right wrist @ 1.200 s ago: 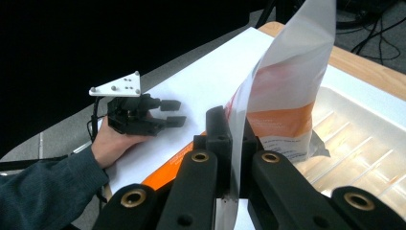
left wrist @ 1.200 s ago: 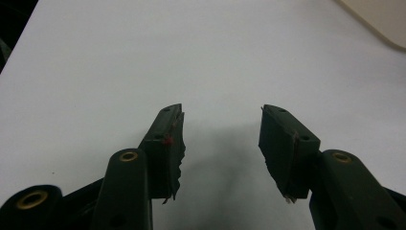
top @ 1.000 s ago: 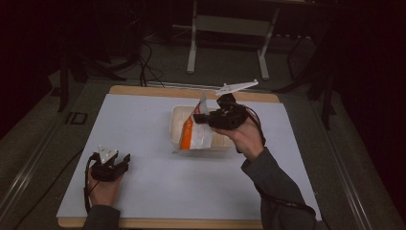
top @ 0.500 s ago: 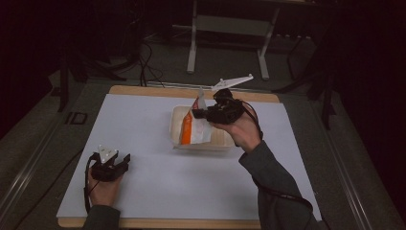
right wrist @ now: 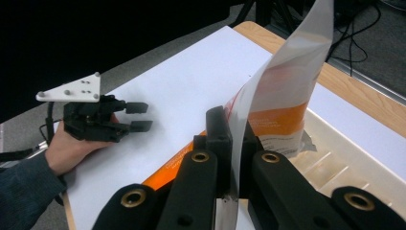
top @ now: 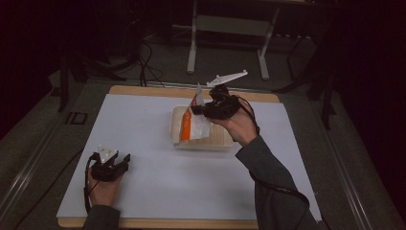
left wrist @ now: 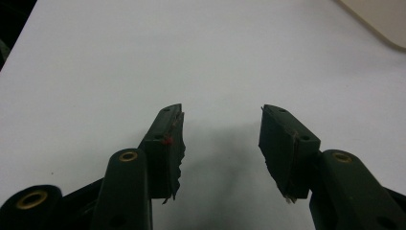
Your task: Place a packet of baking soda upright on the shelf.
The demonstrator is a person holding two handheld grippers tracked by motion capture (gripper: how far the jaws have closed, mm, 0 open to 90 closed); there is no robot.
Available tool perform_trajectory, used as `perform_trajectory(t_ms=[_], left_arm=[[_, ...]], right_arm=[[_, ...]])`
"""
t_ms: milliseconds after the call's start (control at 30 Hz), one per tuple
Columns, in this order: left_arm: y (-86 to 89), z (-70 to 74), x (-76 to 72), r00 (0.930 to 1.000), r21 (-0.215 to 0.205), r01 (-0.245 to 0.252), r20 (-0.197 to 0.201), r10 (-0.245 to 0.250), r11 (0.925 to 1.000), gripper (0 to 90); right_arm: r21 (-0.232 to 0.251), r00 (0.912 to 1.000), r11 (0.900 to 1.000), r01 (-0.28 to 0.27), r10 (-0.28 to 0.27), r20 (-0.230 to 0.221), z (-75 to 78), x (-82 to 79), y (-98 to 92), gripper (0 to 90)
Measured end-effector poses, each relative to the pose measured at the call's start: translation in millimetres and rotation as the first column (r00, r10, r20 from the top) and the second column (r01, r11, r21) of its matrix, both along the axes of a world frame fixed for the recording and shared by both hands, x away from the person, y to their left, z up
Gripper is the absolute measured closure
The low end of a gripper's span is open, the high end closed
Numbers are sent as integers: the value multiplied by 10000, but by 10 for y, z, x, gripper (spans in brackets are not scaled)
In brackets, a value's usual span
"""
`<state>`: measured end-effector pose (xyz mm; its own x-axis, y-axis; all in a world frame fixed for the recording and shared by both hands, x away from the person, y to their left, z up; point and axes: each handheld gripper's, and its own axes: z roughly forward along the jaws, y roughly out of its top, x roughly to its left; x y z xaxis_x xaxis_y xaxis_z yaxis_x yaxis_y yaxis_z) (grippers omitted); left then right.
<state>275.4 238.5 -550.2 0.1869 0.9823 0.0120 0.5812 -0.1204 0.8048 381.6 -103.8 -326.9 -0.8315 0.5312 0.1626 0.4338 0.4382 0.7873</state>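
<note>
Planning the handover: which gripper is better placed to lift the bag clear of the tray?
Right. The right gripper is shut on the orange-and-white plastic bag over the beige plastic tray; the left gripper rests open, far off.

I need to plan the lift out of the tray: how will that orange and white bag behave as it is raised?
Probably floppy: the bag curves in a thin sheet above the shut right gripper. Likely light, since it hangs from one pinched edge over the tray. It may sway or slip if moved fast.
</note>
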Motion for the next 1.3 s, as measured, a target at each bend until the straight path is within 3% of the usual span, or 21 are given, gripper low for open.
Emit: perform_trajectory(t_ms=[267,733,1300], left_arm=[[0,1,0,10000,16,16,-22,-16,10000,506],[4,3,-2,10000,-18,24,-2,-24,10000,506],[6,3,0,10000,-30,47,-16,-47,10000,506]], right_arm=[[-459,9998,9988,154,-149,110,-25,69,121,900],[-676,9984,9972,322,-290,484,-95,170,262,900],[-561,9967,9963,644,-614,537,-181,271,376,900]])
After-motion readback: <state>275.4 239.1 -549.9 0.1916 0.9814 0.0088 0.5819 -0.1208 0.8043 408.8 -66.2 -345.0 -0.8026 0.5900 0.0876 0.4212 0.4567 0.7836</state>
